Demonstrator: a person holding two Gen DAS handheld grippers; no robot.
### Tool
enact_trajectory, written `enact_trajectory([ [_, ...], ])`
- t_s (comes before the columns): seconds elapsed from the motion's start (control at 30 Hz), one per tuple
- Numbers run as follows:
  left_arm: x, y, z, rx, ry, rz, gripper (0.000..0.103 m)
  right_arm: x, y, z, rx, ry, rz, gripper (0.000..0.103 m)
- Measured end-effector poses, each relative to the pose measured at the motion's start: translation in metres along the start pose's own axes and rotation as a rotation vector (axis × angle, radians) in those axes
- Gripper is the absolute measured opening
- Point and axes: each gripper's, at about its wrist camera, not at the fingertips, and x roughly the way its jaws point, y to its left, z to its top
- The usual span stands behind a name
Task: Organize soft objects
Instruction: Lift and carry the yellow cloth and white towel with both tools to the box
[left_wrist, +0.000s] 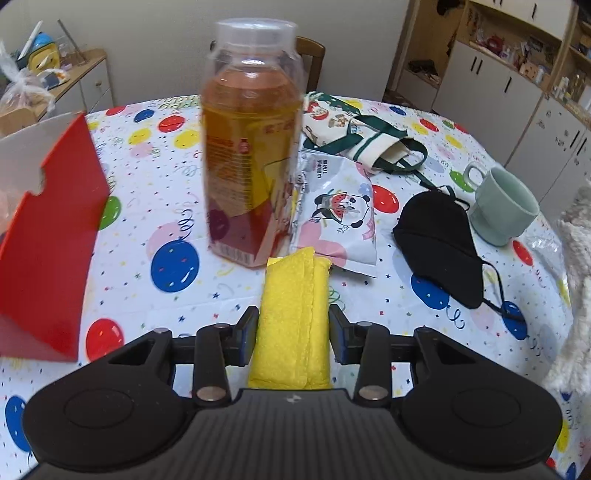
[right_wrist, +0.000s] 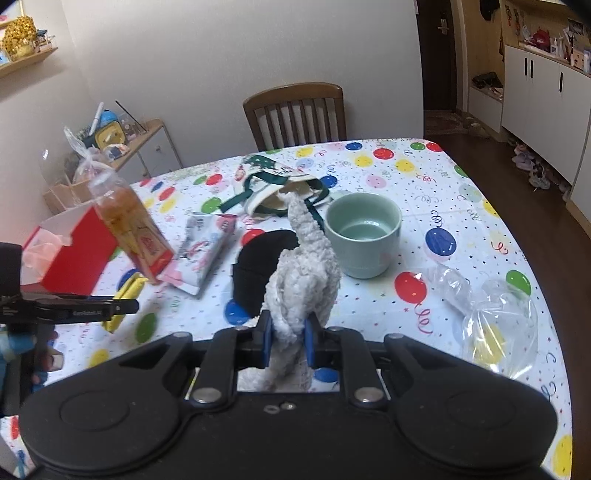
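Note:
My left gripper (left_wrist: 293, 325) is shut on a folded yellow cloth (left_wrist: 291, 280), held lengthwise between the pads above the table. In the right wrist view the same yellow cloth (right_wrist: 129, 290) shows at the left, by the left gripper's finger. My right gripper (right_wrist: 288, 332) is shut on a white fluffy cloth (right_wrist: 303, 273), which stands up from the pads in a long strip. Part of that fluffy cloth (left_wrist: 576, 295) shows at the right edge of the left wrist view. A black face mask (left_wrist: 439, 247) (right_wrist: 255, 269) lies flat on the balloon-print tablecloth (left_wrist: 177, 302).
A bottle of orange drink (left_wrist: 251, 147) stands just past the yellow cloth, with a red box (left_wrist: 48, 240) to its left. A panda wipes packet (left_wrist: 336, 210), a tote bag (left_wrist: 362, 136), a green mug (right_wrist: 364, 236) and a clear plastic bag (right_wrist: 495, 321) lie around. A wooden chair (right_wrist: 295, 114) stands behind the table.

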Motion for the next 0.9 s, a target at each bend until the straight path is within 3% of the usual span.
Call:
enact_trajectory([
  [0.3,-0.048,0.019,-0.004,-0.054,-0.042,-0.037,0.038,-0.018,0.048,0.007,-0.034,-0.018,0.101,0.016],
  [0.53,-0.094,0.037,0.000,-0.064,-0.095,-0.024,0.038,-0.017,0.099,0.017,-0.098,-0.021,0.173,0.016],
  [0.9,-0.149,0.094,0.007,-0.101,-0.167,-0.012,0.038,-0.008,0.191,0.045,-0.195,-0.042,0.286,0.016],
])
